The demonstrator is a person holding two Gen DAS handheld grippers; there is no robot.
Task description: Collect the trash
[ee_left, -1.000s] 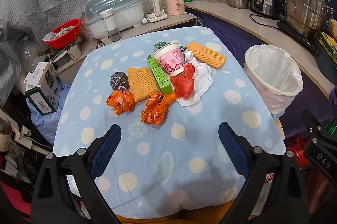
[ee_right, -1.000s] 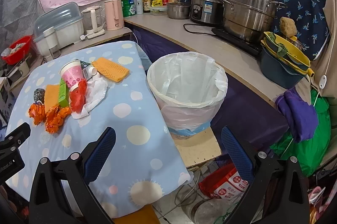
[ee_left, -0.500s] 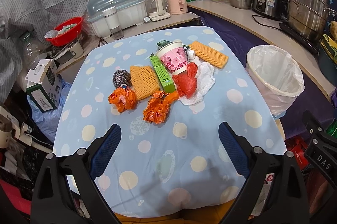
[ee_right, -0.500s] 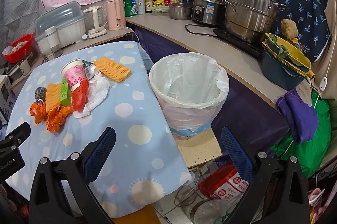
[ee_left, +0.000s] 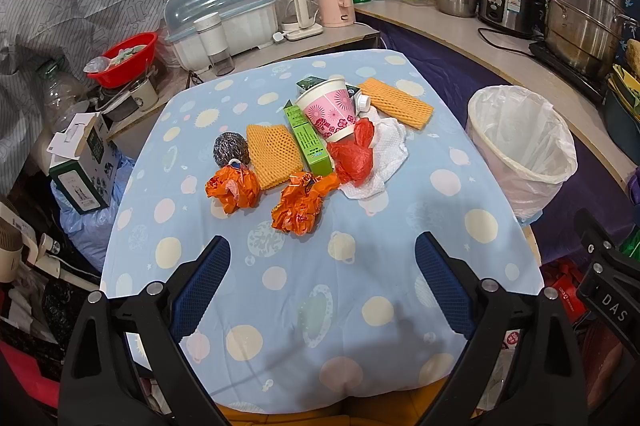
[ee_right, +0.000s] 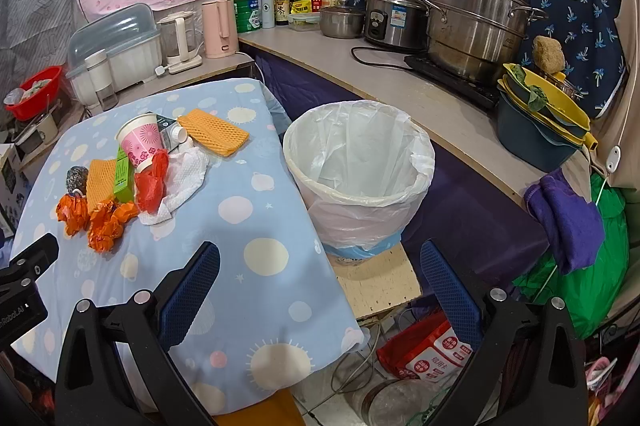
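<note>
Blue dotted tablecloth under clustered orange wrappers, foam nets, pink cup, white tissue.

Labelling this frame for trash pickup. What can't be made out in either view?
- Carton behind the pink cup: mostly hidden by the cup in both views.
- White tissue: partly covered by the red bag.
- Bin bottom: hidden by its white liner, contents unclear.
- Green box print: too small to read.
- Left claw and right claw: handles cut off by the bottom edge.
</note>
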